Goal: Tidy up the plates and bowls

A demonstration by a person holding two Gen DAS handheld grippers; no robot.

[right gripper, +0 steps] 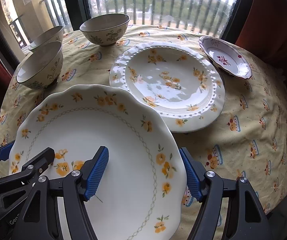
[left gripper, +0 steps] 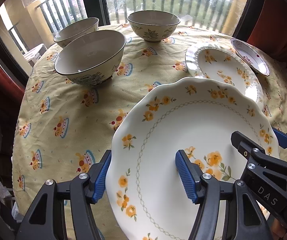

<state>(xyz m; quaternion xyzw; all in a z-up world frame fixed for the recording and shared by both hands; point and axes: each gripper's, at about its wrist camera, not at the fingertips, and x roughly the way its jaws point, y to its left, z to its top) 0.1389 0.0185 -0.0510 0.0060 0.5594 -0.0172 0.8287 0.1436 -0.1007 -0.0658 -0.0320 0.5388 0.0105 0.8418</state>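
The left hand-held gripper (left gripper: 143, 177) and the right hand-held gripper (right gripper: 144, 175) each straddle an edge of the large scalloped plate (left gripper: 183, 124), one blue pad above it and one outside its rim; whether they pinch it cannot be told. Just beyond the plate on the table (right gripper: 243, 140) sits a beaded plate (right gripper: 169, 84), farther right a small purple-trimmed dish (right gripper: 226, 57), and far left ahead three bowls (left gripper: 91, 58).
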